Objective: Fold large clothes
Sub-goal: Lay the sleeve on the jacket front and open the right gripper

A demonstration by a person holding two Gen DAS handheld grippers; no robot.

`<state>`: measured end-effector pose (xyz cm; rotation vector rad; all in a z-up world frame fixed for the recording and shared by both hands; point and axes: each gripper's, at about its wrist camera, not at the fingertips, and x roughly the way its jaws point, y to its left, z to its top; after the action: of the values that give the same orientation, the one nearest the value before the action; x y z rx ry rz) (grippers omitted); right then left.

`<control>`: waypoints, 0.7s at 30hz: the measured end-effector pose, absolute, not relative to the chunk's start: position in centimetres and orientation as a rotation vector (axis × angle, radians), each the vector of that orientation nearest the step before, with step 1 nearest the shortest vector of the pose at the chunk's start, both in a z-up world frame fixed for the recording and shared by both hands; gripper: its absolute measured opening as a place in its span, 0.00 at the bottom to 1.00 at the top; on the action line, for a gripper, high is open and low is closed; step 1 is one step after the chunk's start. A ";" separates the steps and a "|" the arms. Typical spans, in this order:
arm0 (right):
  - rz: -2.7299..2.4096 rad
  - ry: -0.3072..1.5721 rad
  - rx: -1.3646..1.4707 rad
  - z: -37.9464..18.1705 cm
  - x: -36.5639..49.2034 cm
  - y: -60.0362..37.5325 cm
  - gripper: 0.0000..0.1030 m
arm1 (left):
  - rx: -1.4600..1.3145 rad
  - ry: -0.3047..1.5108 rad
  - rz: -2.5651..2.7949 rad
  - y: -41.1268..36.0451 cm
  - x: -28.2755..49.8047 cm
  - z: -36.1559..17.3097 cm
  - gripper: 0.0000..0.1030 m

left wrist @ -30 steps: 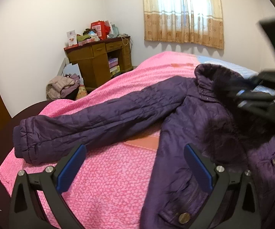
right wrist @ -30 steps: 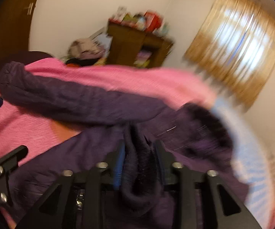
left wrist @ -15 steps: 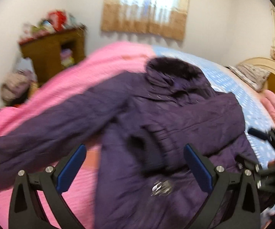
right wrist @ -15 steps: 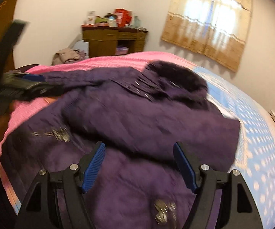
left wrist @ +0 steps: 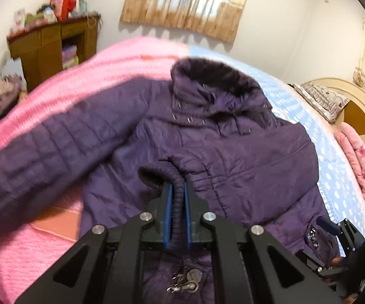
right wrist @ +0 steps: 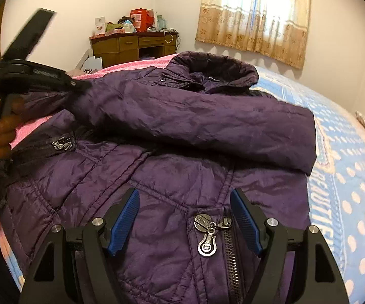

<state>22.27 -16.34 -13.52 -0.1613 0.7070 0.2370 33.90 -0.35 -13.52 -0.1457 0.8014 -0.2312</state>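
Over jacket (left wrist: 233, 152): left tool (left wrist: 176, 197) clamps cuff (left wrist: 157, 174), angled down.

Dark purple jacket (right wrist: 172, 131) on a pink blanket (left wrist: 25, 250) beside a white-dotted blue sheet (right wrist: 354, 177).

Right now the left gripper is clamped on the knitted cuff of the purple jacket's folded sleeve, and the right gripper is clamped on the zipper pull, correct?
Not quite. The left gripper is clamped on the cuff, but the right wrist view shows the right gripper open, its pads apart on either side of the zipper pull without pressing it.
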 end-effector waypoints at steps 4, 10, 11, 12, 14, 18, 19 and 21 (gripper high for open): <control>0.229 0.715 -0.141 -13.7 22.3 -16.7 0.72 | -0.132 0.751 -0.240 1.0 32.5 -12.0 0.09; 0.218 0.723 -0.154 -14.0 22.3 -16.3 0.72 | -0.096 0.718 -0.172 3.1 31.7 -12.0 0.09; 0.216 0.728 -0.153 -14.1 22.3 -16.4 0.72 | -0.098 0.722 -0.175 3.4 31.8 -12.4 0.09; 0.215 0.737 -0.153 -14.1 22.6 -16.4 0.72 | -0.092 0.738 -0.182 3.4 32.1 -13.0 0.09; 0.212 0.760 -0.154 -14.3 23.1 -16.4 0.72 | -0.063 0.801 -0.137 3.4 32.8 -14.8 0.10; 0.229 0.813 -0.160 -13.7 23.4 -16.6 0.72 | -0.052 0.856 -0.088 3.9 33.3 -16.5 0.25; 0.217 0.810 -0.172 -13.1 23.2 -16.7 0.72 | -0.048 0.846 -0.072 4.1 33.1 -15.9 0.36; 0.182 0.770 -0.183 -11.2 22.8 -17.4 0.72 | -0.020 0.780 -0.067 4.1 32.2 -14.0 0.56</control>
<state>22.78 -17.37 -11.15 -0.1831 0.7699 0.1820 32.24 4.14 -14.00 -0.0200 0.7800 -0.0665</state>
